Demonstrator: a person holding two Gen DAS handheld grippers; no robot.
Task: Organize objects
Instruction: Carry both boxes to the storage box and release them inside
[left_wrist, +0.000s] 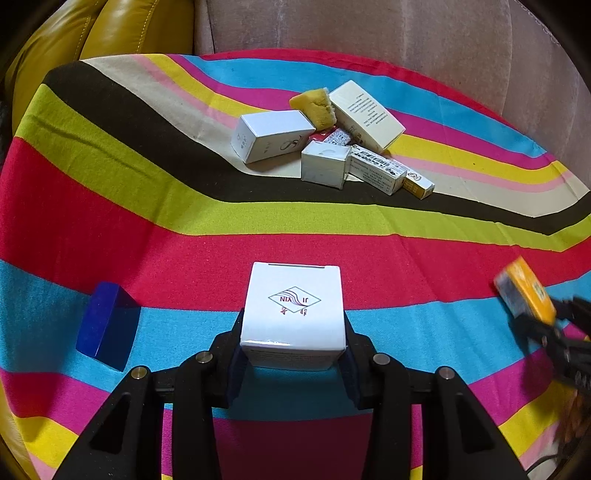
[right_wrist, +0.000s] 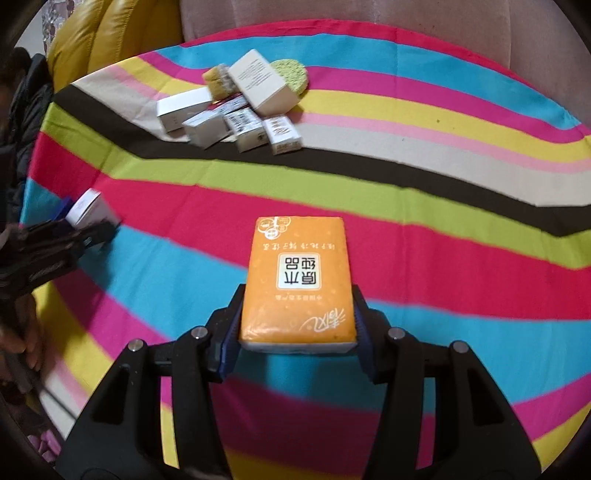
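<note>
Striped cloth (left_wrist: 110, 221) in red, blue, green, black and yellow is covering the surface, with a yellow leather cushion (left_wrist: 122, 29) and a pale upholstered seat back (left_wrist: 369, 29) sitting behind it. Far across the cloth, a heap of small boxes (left_wrist: 325, 147) is lying with a yellow sponge (left_wrist: 316, 107) resting on top, well apart from both tongs. A blue block (left_wrist: 107, 325) is lying on the cloth just left of the left tongs (left_wrist: 291, 354). Those tongs are clenching a white box (left_wrist: 293, 314) between their pads, its printed top facing up. The right tongs (right_wrist: 297, 332) are gripping an orange tissue pack (right_wrist: 299, 280) by its sides, holding it above the blue and red stripes, nothing standing between it and the heap.
</note>
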